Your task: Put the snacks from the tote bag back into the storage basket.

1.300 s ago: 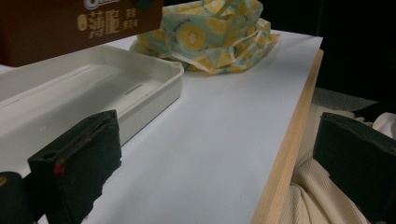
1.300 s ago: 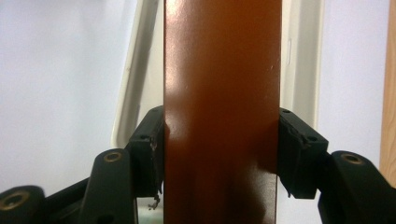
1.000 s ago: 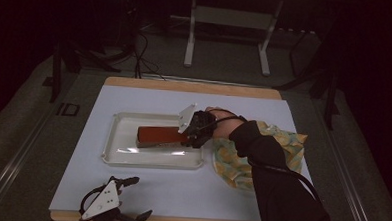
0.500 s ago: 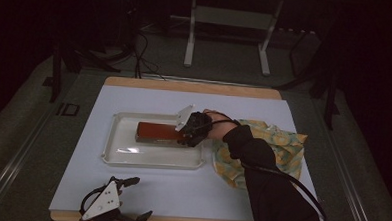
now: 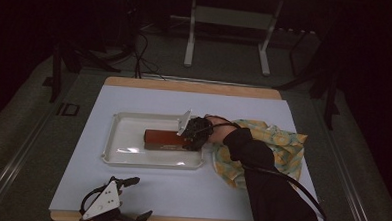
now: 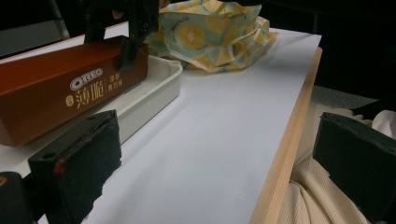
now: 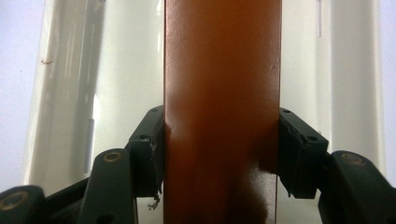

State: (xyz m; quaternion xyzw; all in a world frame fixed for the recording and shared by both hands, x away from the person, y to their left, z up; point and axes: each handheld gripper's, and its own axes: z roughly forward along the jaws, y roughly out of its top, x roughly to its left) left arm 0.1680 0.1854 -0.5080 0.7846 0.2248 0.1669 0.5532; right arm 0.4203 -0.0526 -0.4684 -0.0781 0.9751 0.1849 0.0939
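Box (image 5: 163, 139): reddish-brown carton, white and gold print on its side, lying lengthwise in the tray, right end pinched by the right gripper (image 5: 189, 138).

Tray (image 5: 115, 137): white, shallow, rectangular, on the pale blue sheet (image 5: 149, 101), left of centre; glossy floor bare around the box.

Right gripper: dark, grey plate on top, reaching in over the tray's right rim from a black sleeve (image 5: 270, 194). Jaws pressed against both long sides of the box, pads flat on the card in the right gripper view (image 7: 222, 154).

Left gripper (image 5: 110, 207): at the near table edge, left of centre, well apart from the tray. Jaws spread wide, nothing between them; black pads (image 6: 81, 163) framing bare sheet and the wooden edge (image 6: 285, 154).

Cloth (image 5: 277, 144): yellow and pale green print, crumpled, just beside the tray's right end, partly under the sleeve.

Table: wooden rim showing at far and near edges of the sheet.
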